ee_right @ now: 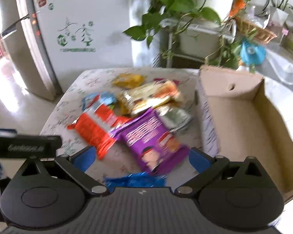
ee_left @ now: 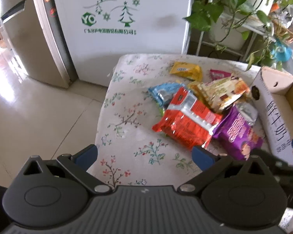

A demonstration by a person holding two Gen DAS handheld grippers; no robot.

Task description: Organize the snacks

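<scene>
A pile of snack packets lies on a floral-cloth table (ee_left: 127,101): a red packet (ee_left: 187,120), a purple packet (ee_left: 238,134), a yellow one (ee_left: 186,70), a light blue one (ee_left: 164,92) and a cream-and-orange one (ee_left: 222,91). My left gripper (ee_left: 145,155) hovers open over bare cloth, left of and nearer than the pile. In the blurred right wrist view, my right gripper (ee_right: 139,157) is open above the purple packet (ee_right: 152,144), with a blue foil packet (ee_right: 134,180) near its base. The red packet (ee_right: 99,126) lies to its left.
An open cardboard box (ee_right: 242,120) lies on the table's right side, its printed wall (ee_left: 273,115) beside the pile. A white fridge (ee_left: 125,19) stands behind the table, and potted plants (ee_right: 187,5) on a rack (ee_right: 195,29) at the back right. Tiled floor (ee_left: 29,107) lies left.
</scene>
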